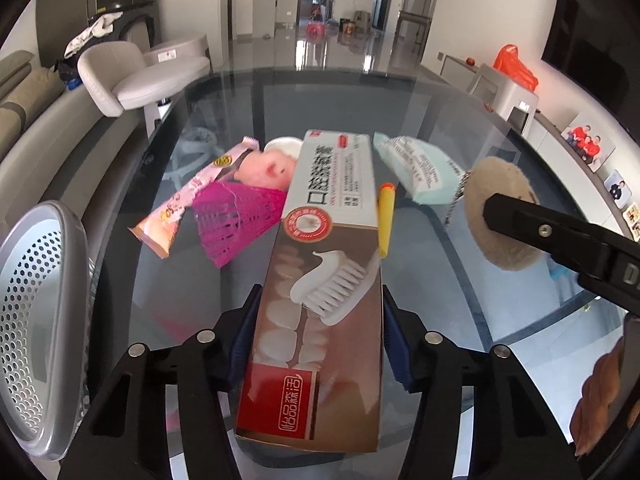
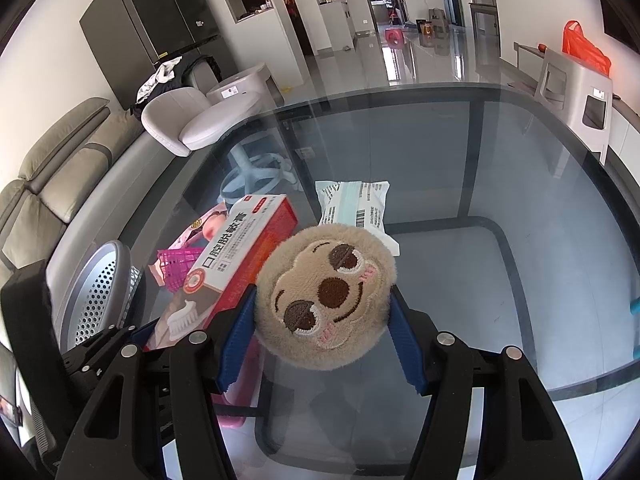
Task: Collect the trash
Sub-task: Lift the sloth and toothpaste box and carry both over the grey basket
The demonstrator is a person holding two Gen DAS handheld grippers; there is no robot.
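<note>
The toothpaste box (image 1: 320,280) sits lengthwise btwn the blue pads of the left hand-held gripper (image 1: 318,334), pads at both long sides near its lower third; whether they actually press can't be told for sure, but no gap shows on either side. Box's long axis runs from bottom center of the left wrist view up toward upper center, red end nearest the camera, white printed end pointing away w/ a slight lean to the right. Just right of it, a yellow stick (image 1: 386,220) lies roughly parallel. To its left, a pink mesh item (image 1: 236,220) and a pink wrapper (image 1: 176,216) crowd the box's far half; a pale green packet (image 1: 420,168) lies upper right. Right hand-held gripper (image 2: 322,320) is clamped at mid-width on a round plush face toy (image 2: 324,296), lifted off the glass table (image 2: 520,240). In the right wrist view the table's right half is bare glass out to its curved edge at lower right. A perforated silver bin (image 1: 36,320) stands at the left edge of the left wrist view, close to the box's left side.
</note>
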